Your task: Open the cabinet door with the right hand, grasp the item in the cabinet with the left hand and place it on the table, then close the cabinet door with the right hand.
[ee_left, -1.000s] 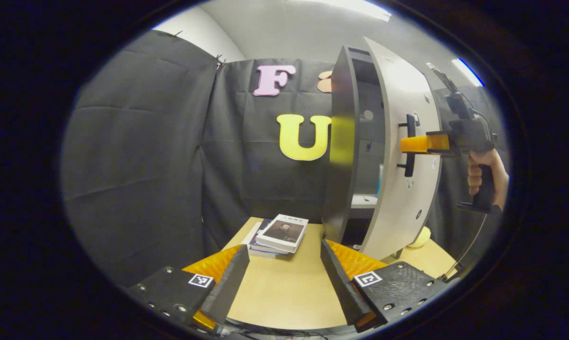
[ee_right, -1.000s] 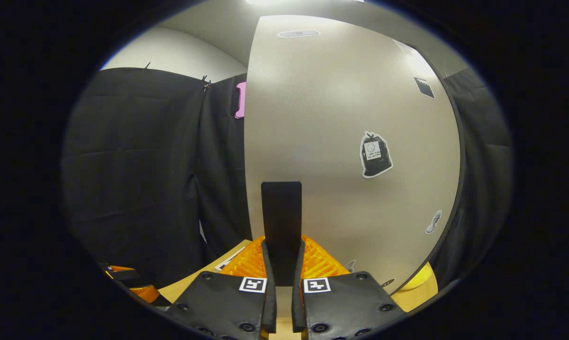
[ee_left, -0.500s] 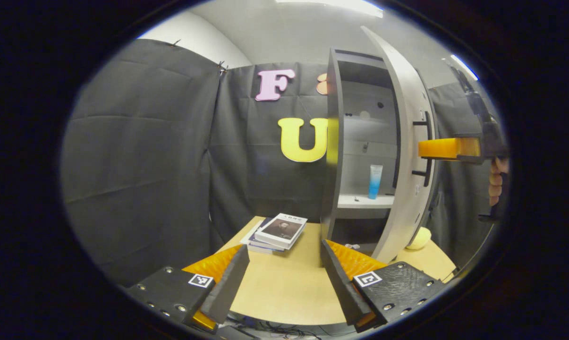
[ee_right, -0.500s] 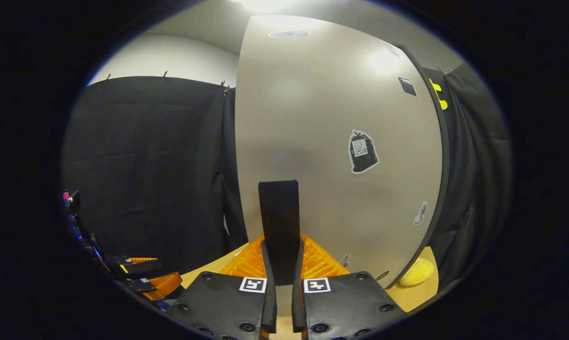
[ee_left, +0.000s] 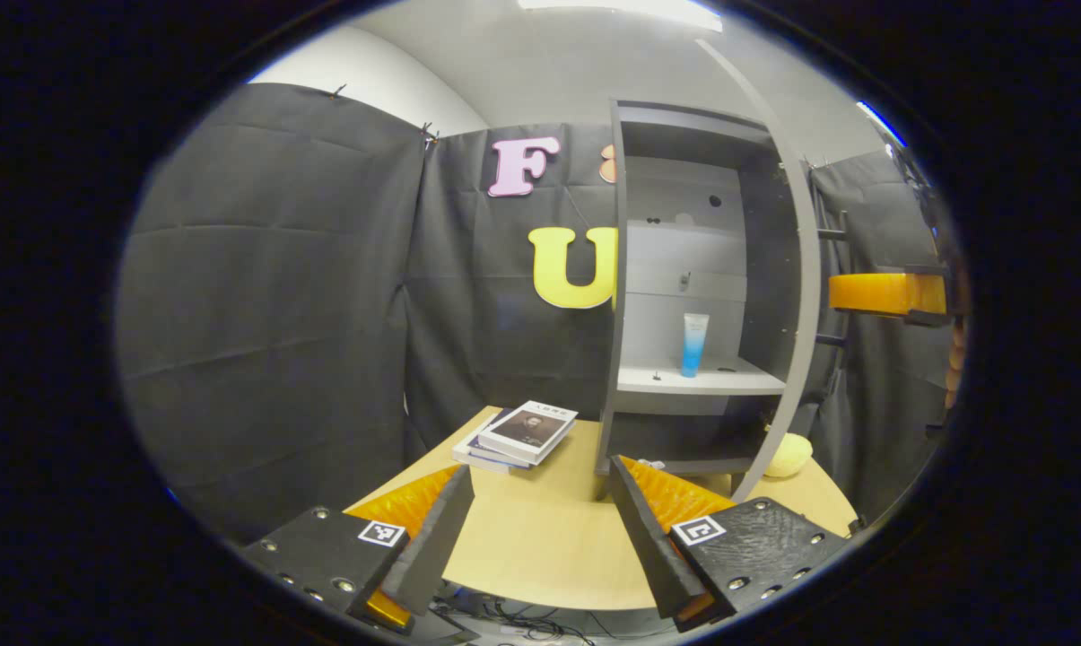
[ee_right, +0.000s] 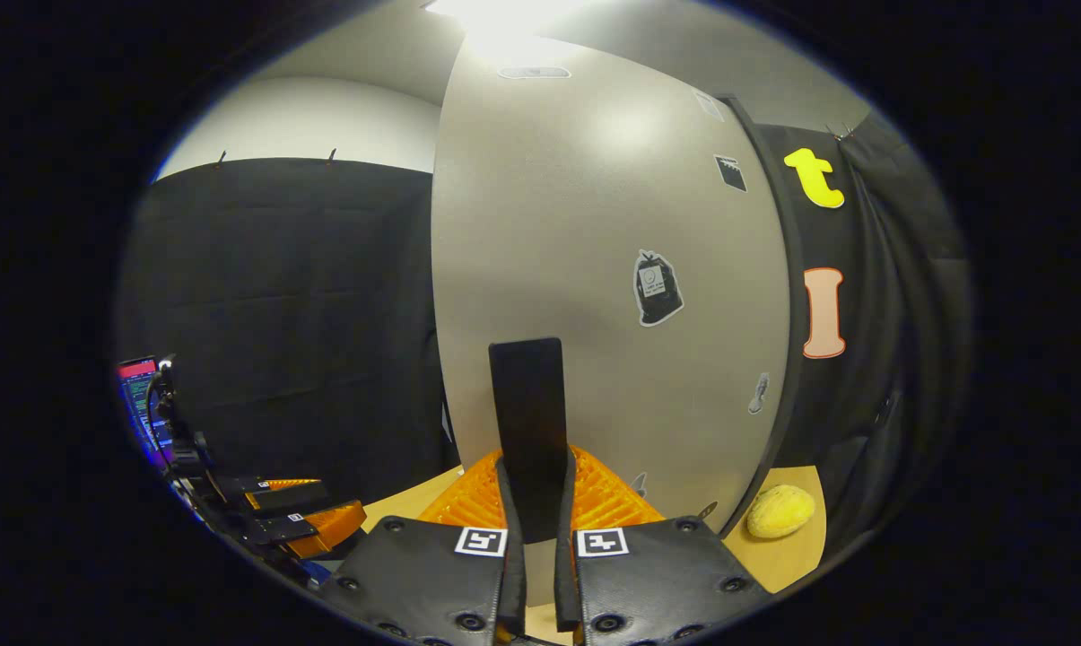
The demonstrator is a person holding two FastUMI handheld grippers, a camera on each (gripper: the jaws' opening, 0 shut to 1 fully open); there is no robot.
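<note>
In the left gripper view the right gripper [ee_left: 890, 293] is cut off at the frame's right edge, and the hand holding it barely shows. The cabinet door [ee_left: 796, 296] stands edge-on, its face hidden. The small items on the shelf [ee_left: 701, 381] (specks by the tube [ee_left: 693, 344]) are too small to tell. In the right gripper view the door handle [ee_right: 528, 431] hides its own lower end between the fingers.

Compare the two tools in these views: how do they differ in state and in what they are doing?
The left tool is open, its fingers spread wide with nothing between them; the right tool is shut on the door handle. The left tool hovers over the table, apart from the cabinet; the right tool holds the cabinet door open. Both point roughly toward the cabinet.
</note>
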